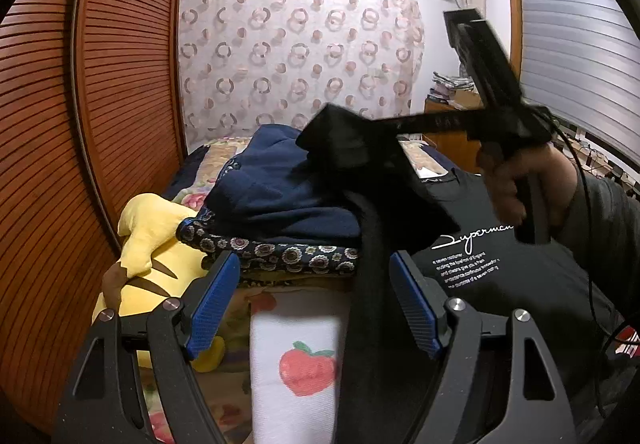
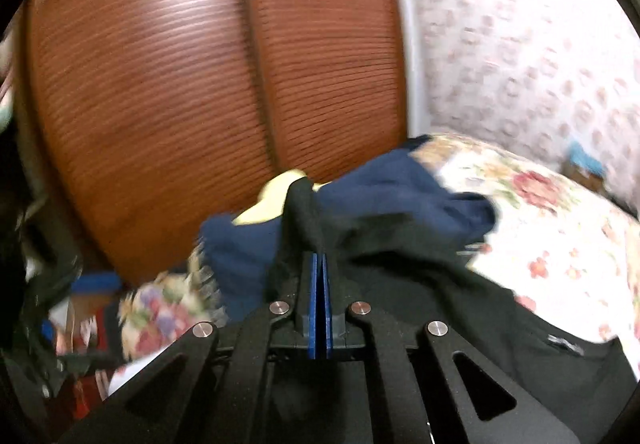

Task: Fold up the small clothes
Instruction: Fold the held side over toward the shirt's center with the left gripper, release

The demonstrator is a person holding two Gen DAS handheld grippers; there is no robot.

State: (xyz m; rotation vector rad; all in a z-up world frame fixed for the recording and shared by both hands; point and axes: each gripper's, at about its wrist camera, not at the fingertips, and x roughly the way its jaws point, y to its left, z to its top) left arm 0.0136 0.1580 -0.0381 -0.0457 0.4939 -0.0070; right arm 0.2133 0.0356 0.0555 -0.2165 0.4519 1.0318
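Observation:
A black T-shirt (image 1: 492,268) with white lettering lies on the bed at the right. My right gripper (image 2: 319,258) is shut on a fold of the black T-shirt (image 2: 400,284) and lifts it; in the left wrist view the right gripper (image 1: 348,136) holds that black cloth up above the bed, a strip hanging down. My left gripper (image 1: 314,272) is open, its blue pads on either side of the hanging strip, not touching it. A white cloth with a red apple print (image 1: 296,356) lies below it.
A folded navy garment (image 1: 280,196) lies on a dark floral cloth (image 1: 280,256) mid-bed. A yellow plush toy (image 1: 156,268) lies left, by the brown louvred wardrobe doors (image 1: 100,104). The floral bedspread (image 2: 560,244) extends right. A wooden cabinet (image 1: 452,124) stands behind.

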